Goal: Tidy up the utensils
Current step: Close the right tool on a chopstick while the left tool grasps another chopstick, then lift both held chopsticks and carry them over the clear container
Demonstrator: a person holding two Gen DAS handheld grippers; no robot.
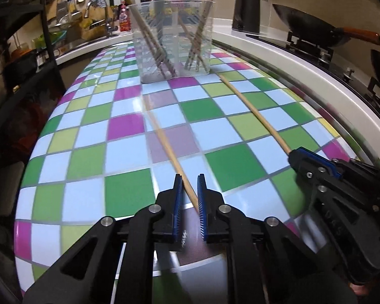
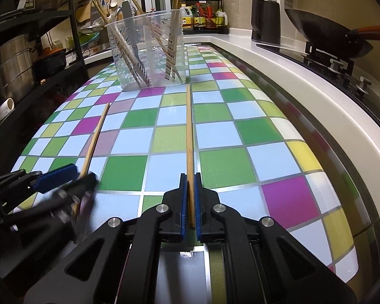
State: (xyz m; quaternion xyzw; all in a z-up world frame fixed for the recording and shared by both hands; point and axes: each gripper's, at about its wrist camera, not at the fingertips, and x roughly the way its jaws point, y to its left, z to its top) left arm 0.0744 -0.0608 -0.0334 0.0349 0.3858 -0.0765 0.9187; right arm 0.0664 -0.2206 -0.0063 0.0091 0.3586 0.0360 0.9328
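Note:
Two wooden chopsticks lie on the checkered tabletop (image 2: 240,157), pointing toward a clear plastic container (image 2: 147,50) that holds several chopsticks and a dark utensil. My right gripper (image 2: 190,176) is shut on the near end of the right chopstick (image 2: 189,131), its blue pads tight against both sides. My left gripper (image 1: 190,177) is shut on the left chopstick (image 1: 164,139), which runs slantwise between the pads and looks blurred. In the left wrist view the right gripper (image 1: 301,154) and its chopstick (image 1: 253,106) sit at the right. The right wrist view shows the left gripper (image 2: 82,174), blurred, at the lower left.
A white counter edge (image 2: 316,101) curves along the right, with a stove and a black wok (image 2: 324,33) behind it. A black kettle (image 2: 264,20) and bottles (image 2: 202,17) stand at the back. A dark shelf with pots (image 2: 17,58) fills the left.

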